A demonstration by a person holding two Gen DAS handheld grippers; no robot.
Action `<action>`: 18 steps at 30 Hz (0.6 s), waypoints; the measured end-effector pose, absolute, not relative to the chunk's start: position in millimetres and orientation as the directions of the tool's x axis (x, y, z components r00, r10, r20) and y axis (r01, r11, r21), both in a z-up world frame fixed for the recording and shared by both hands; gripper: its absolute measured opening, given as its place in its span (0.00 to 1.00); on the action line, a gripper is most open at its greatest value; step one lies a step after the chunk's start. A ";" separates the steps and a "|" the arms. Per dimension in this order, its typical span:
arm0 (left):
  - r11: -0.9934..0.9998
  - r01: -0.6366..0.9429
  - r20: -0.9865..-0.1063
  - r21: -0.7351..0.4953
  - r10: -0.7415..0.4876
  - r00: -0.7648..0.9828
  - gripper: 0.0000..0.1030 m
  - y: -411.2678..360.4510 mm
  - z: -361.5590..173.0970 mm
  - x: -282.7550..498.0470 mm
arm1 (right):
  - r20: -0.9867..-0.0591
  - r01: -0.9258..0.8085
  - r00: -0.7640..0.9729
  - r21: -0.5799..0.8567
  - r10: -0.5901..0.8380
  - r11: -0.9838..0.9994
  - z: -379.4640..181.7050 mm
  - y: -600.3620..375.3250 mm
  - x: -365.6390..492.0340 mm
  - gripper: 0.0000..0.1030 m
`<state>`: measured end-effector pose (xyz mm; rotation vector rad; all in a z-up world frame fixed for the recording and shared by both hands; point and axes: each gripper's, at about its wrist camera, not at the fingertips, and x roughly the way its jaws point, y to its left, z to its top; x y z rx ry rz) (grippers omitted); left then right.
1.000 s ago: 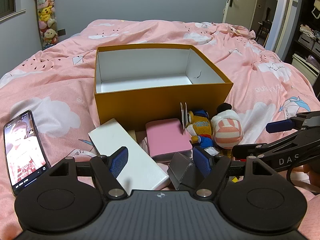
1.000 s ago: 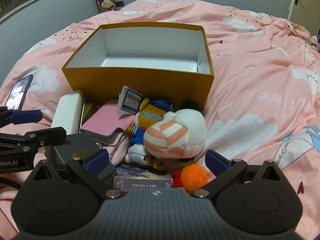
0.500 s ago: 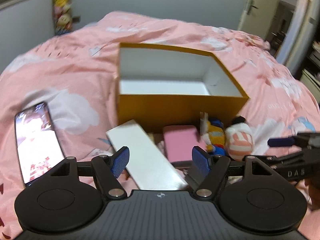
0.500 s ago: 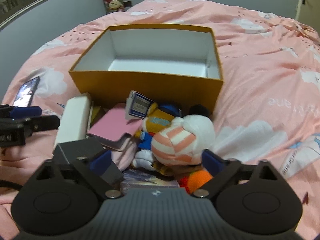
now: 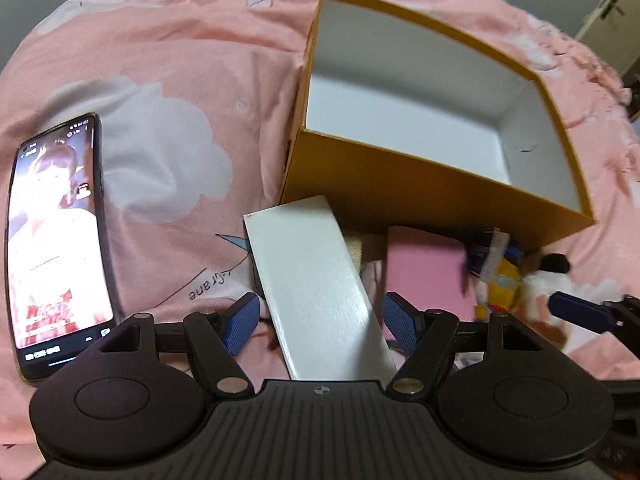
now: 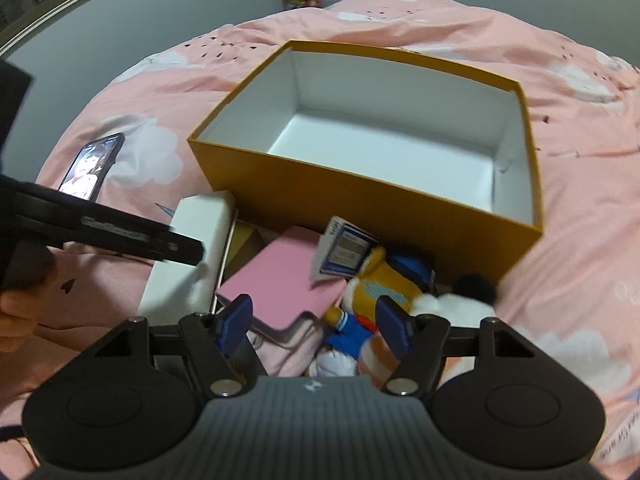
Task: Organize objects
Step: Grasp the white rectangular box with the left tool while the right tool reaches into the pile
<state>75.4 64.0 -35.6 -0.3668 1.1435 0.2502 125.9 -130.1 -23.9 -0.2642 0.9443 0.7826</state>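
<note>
Both tongs have dipped lower over the pile since a second ago. Left view: the left tongs are released, straddling the white box beside the phone; open bed lies between. Right view: the right tongs are released above the pink case and plush toy, against the orange box's front wall.

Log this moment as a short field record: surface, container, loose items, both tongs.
surface: pink bedspread
container: orange box, open, nothing visible inside
loose items: white box, pink case, plush toys, in front of the orange box
apart: phone, screen lit
left tongs: open, around the white box
right tongs: open, above pink case
</note>
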 end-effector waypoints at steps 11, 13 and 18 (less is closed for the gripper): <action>0.888 -0.439 -0.937 -0.137 0.028 0.349 0.74 65.5 -55.4 82.4 | -0.812 -0.731 0.310 0.130 0.495 0.670 -33.7 -114.9 143.2 0.69; 0.890 -0.433 -0.932 -0.139 0.030 0.361 0.74 65.4 -54.5 78.7 | -0.811 -0.732 0.306 0.135 0.499 0.668 -34.0 -112.8 145.1 0.69; 0.890 -0.420 -0.920 -0.177 0.003 0.392 0.73 73.1 -50.9 67.4 | -0.805 -0.743 0.301 0.138 0.512 0.655 -31.5 -107.0 145.7 0.69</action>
